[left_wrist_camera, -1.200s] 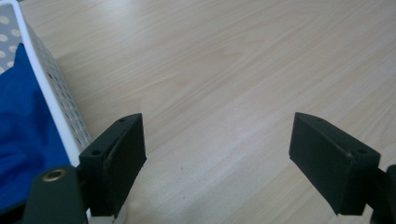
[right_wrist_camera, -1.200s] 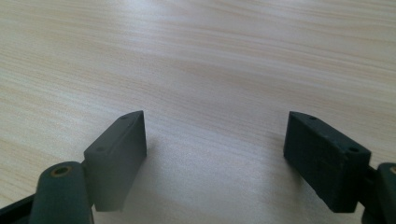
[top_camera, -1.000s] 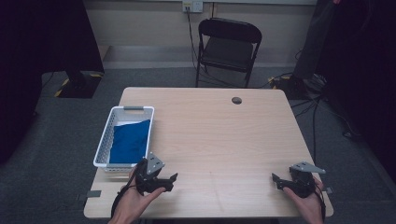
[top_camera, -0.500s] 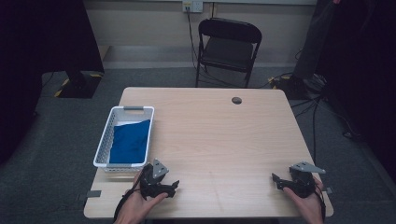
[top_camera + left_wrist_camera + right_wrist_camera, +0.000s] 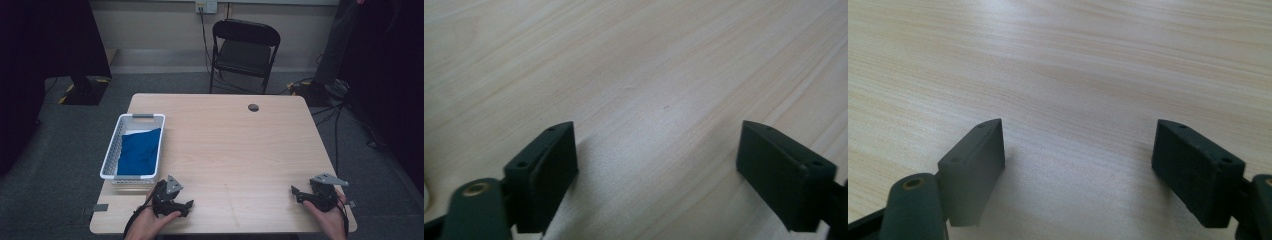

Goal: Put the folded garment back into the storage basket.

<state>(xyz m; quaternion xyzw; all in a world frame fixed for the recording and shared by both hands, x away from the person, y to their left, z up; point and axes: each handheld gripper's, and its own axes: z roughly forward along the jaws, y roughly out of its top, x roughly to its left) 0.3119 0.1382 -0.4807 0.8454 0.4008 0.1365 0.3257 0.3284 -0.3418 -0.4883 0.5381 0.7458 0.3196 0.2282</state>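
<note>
My left gripper [image 5: 186, 205] lies low over the wooden table [image 5: 235, 145] near its front edge, just in front of the white basket [image 5: 111, 155]. In the left gripper view its jaws stand wide apart over bare wood, left gripper [image 5: 658, 150] open; they have just been opening slightly, with nothing between them. My right gripper [image 5: 296, 194] rests at the front right corner. In the right gripper view the right gripper [image 5: 1078, 150] is open too, with bare tabletop between its jaws. A folded blue cloth [image 5: 140, 152] lies in the basket.
A small dark round disc [image 5: 253, 107] sits near the table's far edge. A black folding chair [image 5: 245, 50] stands behind the table. Cables run across the grey floor at the right.
My left hand has sunk toward the table and drawn nearer the front edge. The right hand has kept still.
</note>
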